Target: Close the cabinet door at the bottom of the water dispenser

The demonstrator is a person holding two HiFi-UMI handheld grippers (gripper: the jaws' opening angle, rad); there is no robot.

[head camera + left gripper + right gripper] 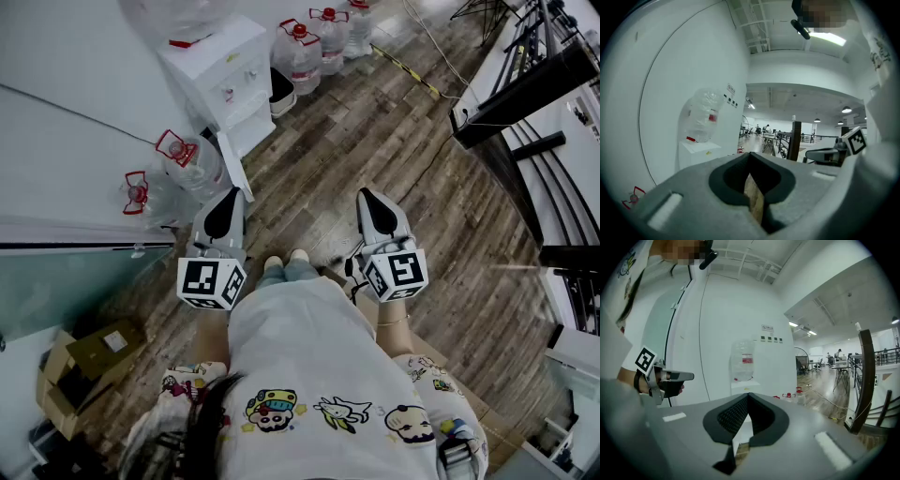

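The dispenser (pixel 225 75) is standing against the wall (pixel 75 75), ahead and to the left of the person. Its door (pixel 234 164) is hanging open at the bottom, swung out over the floor (pixel 403 150) toward the person and showing edge-on in the head view. The left gripper (pixel 235 193) is pointing forward with its tip right at the door's free edge; whether it is touching the door cannot be told. The right gripper (pixel 364 194) is pointing the same way, well to the right of the door and apart from it. Both grippers are sitting fully closed, jaw against jaw, and are gripping nothing. Bottles (pixel 183 161) with red caps are sitting just left of the door, near the left gripper. The head view is showing the door and both tips from above, which neither gripper view is doing. In the left gripper view the left gripper (pixel 750 155) itself is covering the lower part of the dispenser (pixel 696 151), leaving only its top and the upturned jug (pixel 704 117) in sight, with the right gripper (pixel 811 153) showing level at the right. The right gripper view is showing its pads (pixel 733 416) pressed together and the dispenser (pixel 743 386) straight ahead beyond them. It is also showing the left gripper (pixel 689 377) at the left, and a long hall with tables (pixel 841 366) that the head view is missing.
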